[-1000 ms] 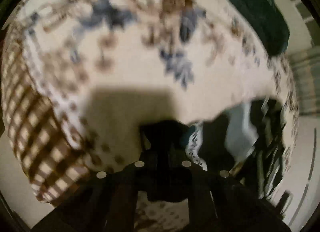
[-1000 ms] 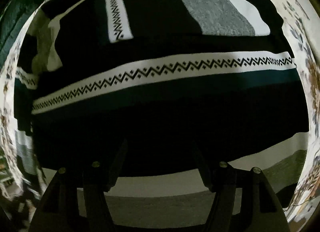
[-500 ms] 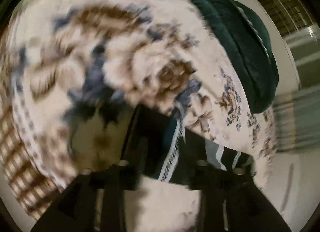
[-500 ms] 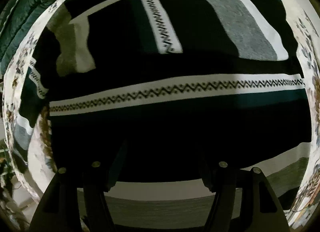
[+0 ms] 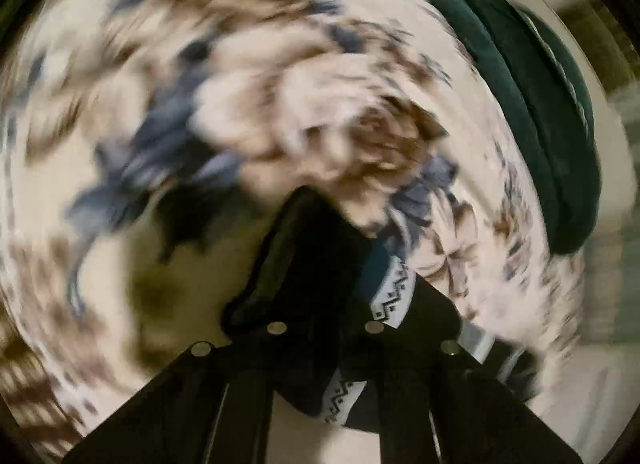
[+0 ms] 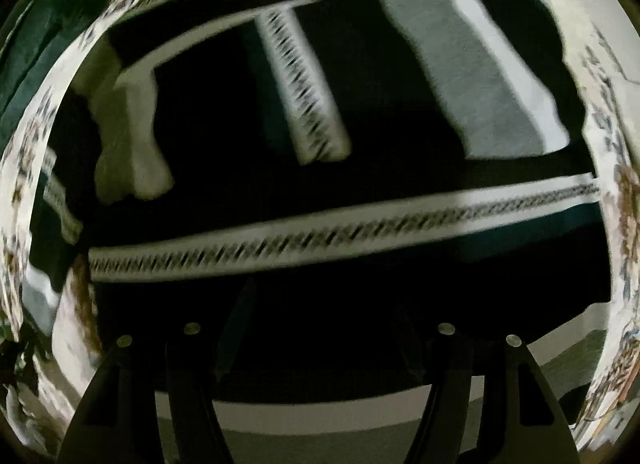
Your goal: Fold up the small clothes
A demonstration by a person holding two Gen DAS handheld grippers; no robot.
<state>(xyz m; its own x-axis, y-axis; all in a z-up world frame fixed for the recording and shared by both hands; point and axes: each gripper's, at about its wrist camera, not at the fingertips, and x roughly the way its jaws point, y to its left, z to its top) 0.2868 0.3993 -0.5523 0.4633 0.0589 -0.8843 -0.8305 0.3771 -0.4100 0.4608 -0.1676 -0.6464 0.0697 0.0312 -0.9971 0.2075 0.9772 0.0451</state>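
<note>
A dark knitted sweater (image 6: pixel 360 232) with white zigzag bands and grey stripes lies spread on a floral bedspread (image 6: pixel 624 204), one sleeve folded across its body. Straight above its lower part my right gripper (image 6: pixel 320 304) points down, open, its fingers wide apart with nothing pinched between them. In the blurred left wrist view my left gripper (image 5: pixel 320 248) is shut on a bunched edge of the sweater (image 5: pixel 394 296). A black fold and a piece of zigzag band stick out around the fingers, just over the bedspread (image 5: pixel 160 104).
A dark green cushion (image 5: pixel 540 124) lies along the far right edge of the bed, and shows as a green strip (image 6: pixel 24 64) at the left of the right wrist view. Pale floor lies beyond the bed's edge at the lower right.
My left gripper swung across the bedspread to the sweater's edge, opened briefly and shut on the cloth. The right gripper pulled back a little, so more of the sweater shows.
</note>
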